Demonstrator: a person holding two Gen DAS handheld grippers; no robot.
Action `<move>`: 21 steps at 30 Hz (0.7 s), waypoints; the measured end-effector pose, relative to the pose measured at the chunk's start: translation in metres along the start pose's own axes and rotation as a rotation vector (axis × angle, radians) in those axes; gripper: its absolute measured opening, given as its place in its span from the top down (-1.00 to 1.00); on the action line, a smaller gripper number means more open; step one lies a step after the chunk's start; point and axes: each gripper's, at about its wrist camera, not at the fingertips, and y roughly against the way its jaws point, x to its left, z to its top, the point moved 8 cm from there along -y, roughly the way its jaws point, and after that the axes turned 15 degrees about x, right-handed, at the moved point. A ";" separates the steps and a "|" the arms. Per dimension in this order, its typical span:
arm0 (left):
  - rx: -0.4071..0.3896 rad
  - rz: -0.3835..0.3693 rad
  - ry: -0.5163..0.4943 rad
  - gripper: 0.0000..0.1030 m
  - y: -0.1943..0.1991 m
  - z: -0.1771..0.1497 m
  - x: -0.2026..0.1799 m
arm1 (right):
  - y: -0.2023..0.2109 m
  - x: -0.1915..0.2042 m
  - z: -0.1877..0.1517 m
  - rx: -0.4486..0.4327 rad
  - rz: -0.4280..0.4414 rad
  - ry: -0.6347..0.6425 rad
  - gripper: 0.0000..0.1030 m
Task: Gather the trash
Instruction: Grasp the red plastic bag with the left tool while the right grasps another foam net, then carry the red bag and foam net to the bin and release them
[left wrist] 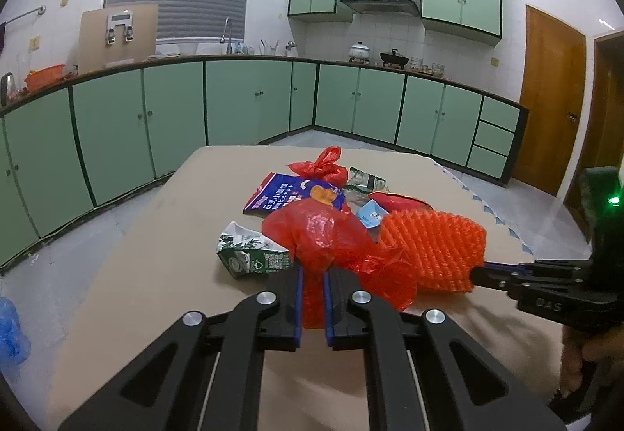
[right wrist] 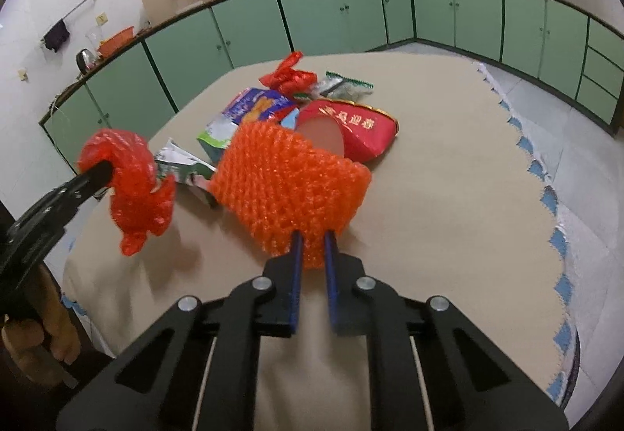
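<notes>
Tan table (left wrist: 163, 220), L fingers (left wrist: 312, 275) pinching crinkly red bag (left wrist: 323, 236), R fingers (right wrist: 312, 240) gripping orange foam net (right wrist: 288, 177)

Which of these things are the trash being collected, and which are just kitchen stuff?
Trash:
red plastic bag, held by left gripper
orange foam net, held by right gripper
blue snack bag
milk carton
red packet

Just there:
white pot
orange basin
</notes>
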 end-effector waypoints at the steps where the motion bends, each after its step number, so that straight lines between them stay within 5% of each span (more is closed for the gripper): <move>1: -0.003 0.001 -0.003 0.84 0.002 0.001 -0.002 | 0.005 0.000 -0.002 -0.004 0.002 -0.002 0.81; 11: -0.015 -0.017 -0.036 0.84 0.019 0.002 -0.025 | 0.066 -0.015 -0.019 -0.062 0.004 -0.037 0.82; 21: -0.027 -0.084 -0.117 0.84 0.034 0.003 -0.088 | 0.117 -0.059 -0.053 -0.101 -0.053 -0.108 0.82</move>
